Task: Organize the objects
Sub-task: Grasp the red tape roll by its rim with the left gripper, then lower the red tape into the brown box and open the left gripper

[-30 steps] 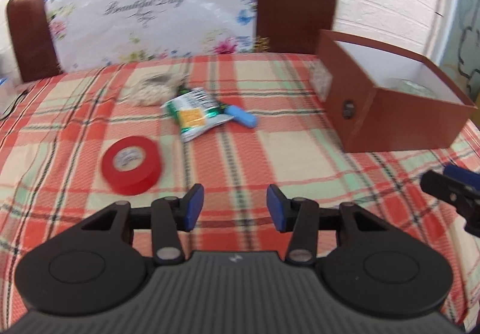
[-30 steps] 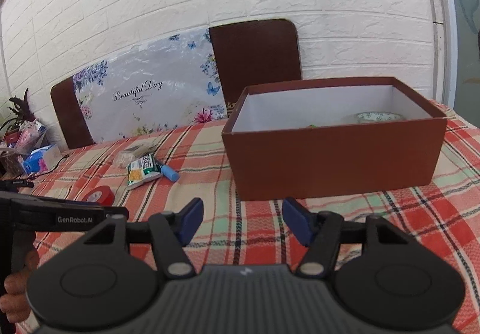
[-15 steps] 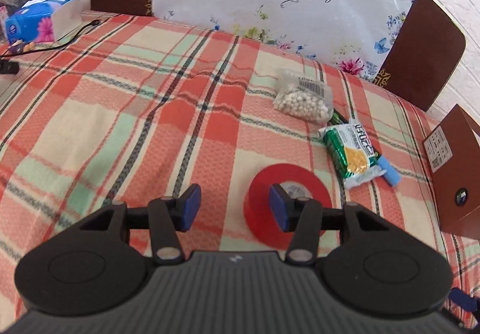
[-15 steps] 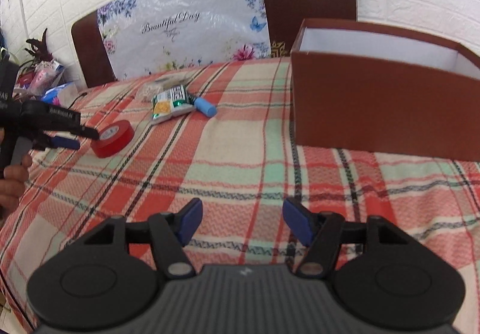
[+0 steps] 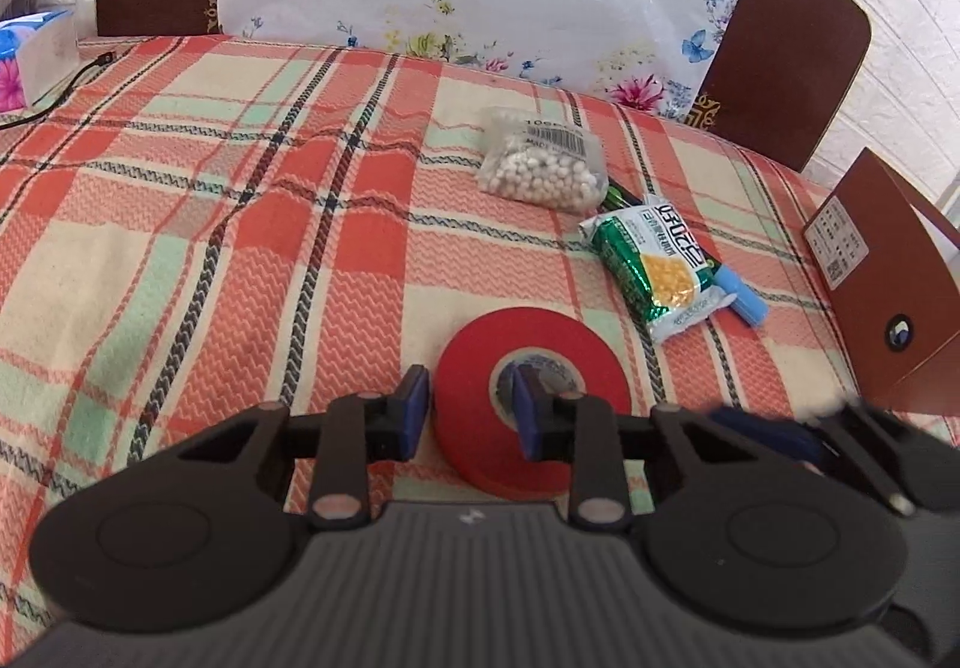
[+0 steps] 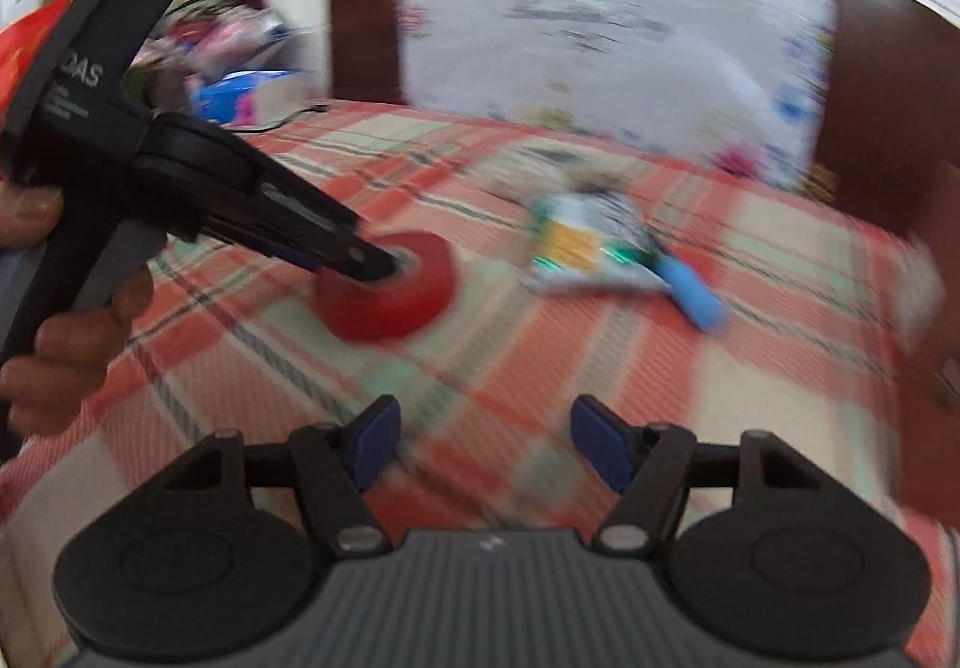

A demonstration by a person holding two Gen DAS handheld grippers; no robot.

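Nearest, left gripper down on the red tape, one pad outside the roll's left wall, the other inside the core hole, jaws closing across that wall; pads at the wall, though a firm pinch hard to confirm. Same grip seen from the right wrist view, tips buried at the roll's hub, a hand on the trigger handle. Right gripper low over the plaid cloth, jaws opening, nothing between them, view smeared by motion. Step in hand, by judgement: picking up the tape for the box. Tape flat on the cloth, near centre. Just beyond it to the right, a green snack packet with a blue tube poking from under its right edge. Farther, touching the packet's far corner, a clear bag of white beads. At far right, the brown box, only its corner showing. Behind all, chair backs and a flowered sheet against the wall. Next move likely: finish the squeeze, lift straight up so the roll hangs from the one wall without slipping, carry right and over the box rim, release inside. For the right gripper, probably a wide approach onto the packet, pads low enough to catch its crinkled edge without nudging the tube away.
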